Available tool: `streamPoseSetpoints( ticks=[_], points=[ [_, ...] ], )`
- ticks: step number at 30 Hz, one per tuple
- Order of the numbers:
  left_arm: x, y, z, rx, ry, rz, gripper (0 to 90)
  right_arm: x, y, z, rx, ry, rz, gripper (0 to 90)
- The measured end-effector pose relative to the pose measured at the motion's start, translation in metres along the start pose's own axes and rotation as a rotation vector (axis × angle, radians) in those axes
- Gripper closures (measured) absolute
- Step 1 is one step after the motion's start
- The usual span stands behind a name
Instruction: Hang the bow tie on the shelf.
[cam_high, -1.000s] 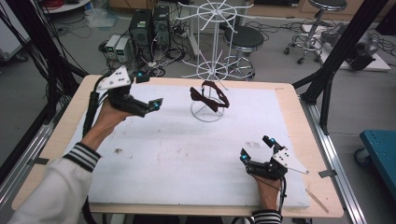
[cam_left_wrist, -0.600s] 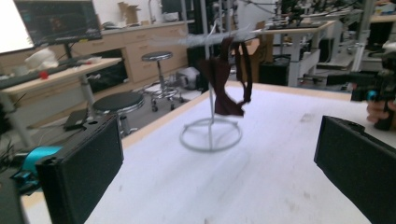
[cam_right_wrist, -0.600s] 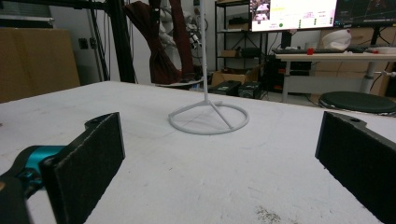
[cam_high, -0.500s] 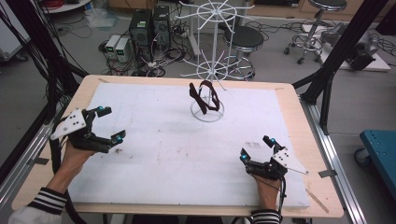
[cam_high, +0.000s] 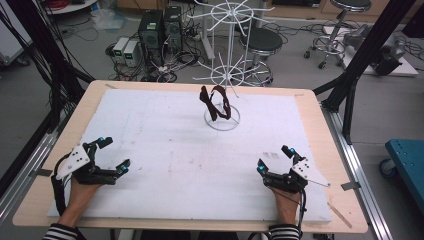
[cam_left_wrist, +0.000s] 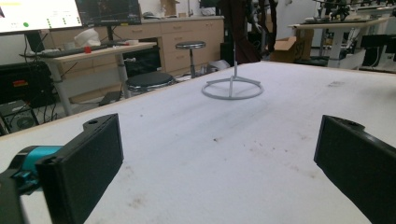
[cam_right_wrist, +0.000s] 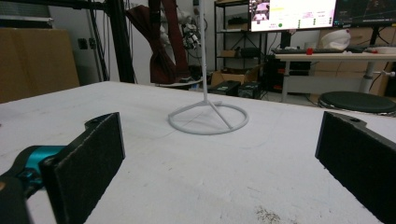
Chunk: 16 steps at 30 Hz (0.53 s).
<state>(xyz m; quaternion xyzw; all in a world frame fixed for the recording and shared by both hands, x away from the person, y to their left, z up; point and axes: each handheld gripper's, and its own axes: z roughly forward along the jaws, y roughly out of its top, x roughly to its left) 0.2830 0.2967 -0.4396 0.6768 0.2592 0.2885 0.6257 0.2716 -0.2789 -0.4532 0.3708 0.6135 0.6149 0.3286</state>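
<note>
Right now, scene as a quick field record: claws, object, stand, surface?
left claw: open, empty, low over the near left of the table
right claw: open, empty, low over the near right of the table
object: dark brown strap, hanging on the stand, apart from both claws
stand: white wire rack, ring base on the far middle of the table
surface: white table cover, faint dirty specks

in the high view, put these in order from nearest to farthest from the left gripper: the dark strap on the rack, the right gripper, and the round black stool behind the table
1. Dark strap, hanging on the white rack at the table's far middle, closest to the left gripper.
2. Right gripper, at the table's near right.
3. Black stool, on the floor beyond the table's far edge.
</note>
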Motion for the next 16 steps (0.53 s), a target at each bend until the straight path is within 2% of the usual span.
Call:
streamPoseSetpoints(
  ticks=[6, 8, 12, 16],
  points=[
    [0.0, -0.013, -0.004, -0.037, 0.023, -0.033, 1.7, 0.0, 0.0, 0.0, 0.0, 0.0, 0.001, 0.6],
    [0.001, -0.013, -0.005, -0.052, 0.029, -0.031, 1.7, 0.0, 0.0, 0.0, -0.001, 0.001, 0.0, 0.6],
    [0.0, -0.013, -0.005, -0.048, 0.031, -0.019, 1.7, 0.0, 0.0, 0.0, 0.0, 0.0, 0.0, 0.6],
    [0.0, -0.014, -0.005, -0.051, 0.039, -0.024, 1.7, 0.0, 0.0, 0.0, -0.001, 0.002, -0.001, 0.6]
  ],
)
